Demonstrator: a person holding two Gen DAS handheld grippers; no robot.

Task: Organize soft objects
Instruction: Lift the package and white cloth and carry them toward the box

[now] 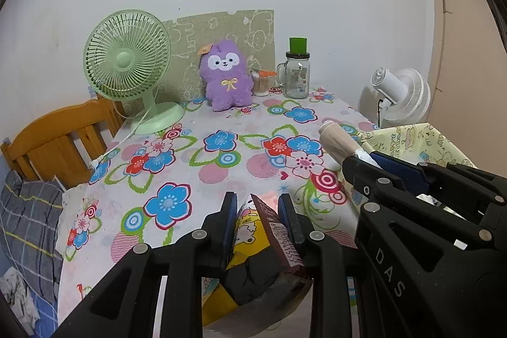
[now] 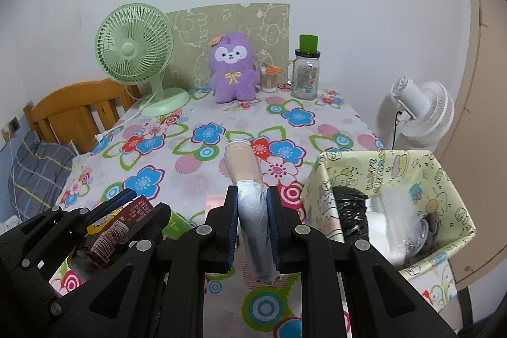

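The left gripper [image 1: 257,205] is clamped on a yellow cartoon snack packet [image 1: 253,230], and the right gripper [image 2: 252,205] is nearly closed on a plastic-sleeved stack of paper cups [image 2: 245,167]; both are held clear of the table, likely for carrying to the cartoon-print storage box [image 2: 450,179] at the right, already part filled. The floral tablecloth [image 2: 202,148] also carries a purple plush toy [image 2: 234,68], a green desk fan [image 2: 134,49] and a glass mug jar [image 2: 305,75] against a white wall

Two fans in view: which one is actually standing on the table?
The green fan, standing at the table's back-left corner beside the purple plush. The white fan stands off the table, beyond its right edge.
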